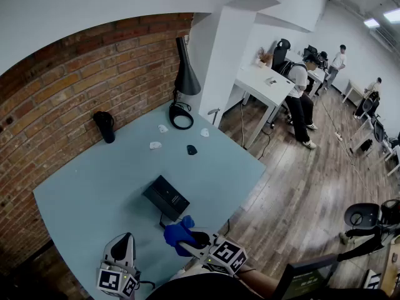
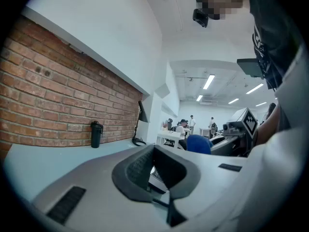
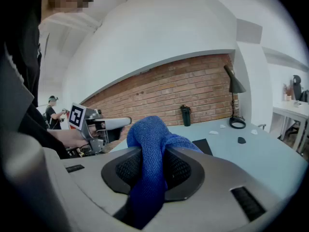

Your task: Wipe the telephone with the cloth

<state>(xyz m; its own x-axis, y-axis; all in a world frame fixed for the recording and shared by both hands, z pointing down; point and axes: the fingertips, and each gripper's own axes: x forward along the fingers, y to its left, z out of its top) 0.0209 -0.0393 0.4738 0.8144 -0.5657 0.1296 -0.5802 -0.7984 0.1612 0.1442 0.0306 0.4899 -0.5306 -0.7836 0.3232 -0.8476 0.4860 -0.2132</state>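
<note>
Right gripper [image 1: 195, 238] low over the table [image 1: 94, 192] edge, jaws clamped on blue cloth [image 1: 177, 234]; left gripper [image 1: 127, 241] alongside, jaws together, holding nothing; black telephone [image 1: 166, 197] just ahead.

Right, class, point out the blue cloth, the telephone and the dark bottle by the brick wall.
blue cloth [image 3: 150, 138], right gripper view, on its bunched top fold.
telephone [image 1: 166, 197], head view, on the middle of its black top.
dark bottle [image 1: 106, 129], head view, on the middle of its body.
</note>
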